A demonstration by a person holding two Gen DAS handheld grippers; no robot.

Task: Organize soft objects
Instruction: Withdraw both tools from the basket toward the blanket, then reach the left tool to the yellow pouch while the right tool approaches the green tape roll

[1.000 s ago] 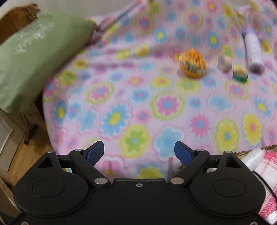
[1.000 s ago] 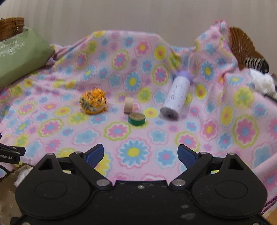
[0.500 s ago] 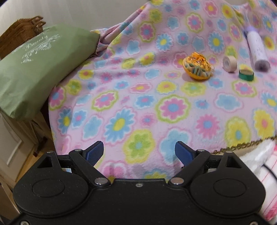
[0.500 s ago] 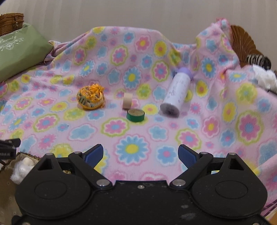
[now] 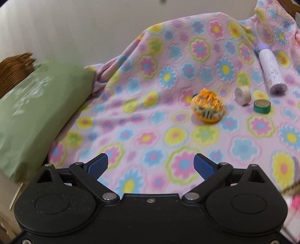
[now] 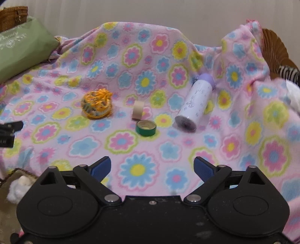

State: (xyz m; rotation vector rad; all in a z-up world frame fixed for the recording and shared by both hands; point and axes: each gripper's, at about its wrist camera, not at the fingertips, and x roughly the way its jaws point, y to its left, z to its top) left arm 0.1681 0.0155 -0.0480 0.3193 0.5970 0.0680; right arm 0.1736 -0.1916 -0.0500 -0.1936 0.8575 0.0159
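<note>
A pink flowered fleece blanket (image 5: 150, 131) (image 6: 131, 146) covers the surface. On it lie an orange soft pouch (image 5: 208, 108) (image 6: 96, 106), a beige tape roll (image 5: 243, 95) (image 6: 137, 110), a green tape roll (image 5: 262, 106) (image 6: 146, 128) and a white bottle with a purple cap (image 5: 271, 72) (image 6: 195, 105). My left gripper (image 5: 151, 166) hovers over the blanket's near part, its jaws opening with nothing between them. My right gripper (image 6: 152, 167) also hangs short of the objects, jaws opening and empty.
A green pillow (image 5: 35, 110) (image 6: 20, 47) lies at the left, in front of a brown wicker basket (image 5: 13, 69) (image 6: 11, 16). A wicker piece (image 6: 275, 47) with striped cloth stands at the right. White fluffy stuff (image 6: 17, 187) lies at the lower left.
The left view has swung back and up, so the pouch, tapes and bottle sit lower and more wall shows; its jaws stand wider. The right view has crept closer to the objects.
</note>
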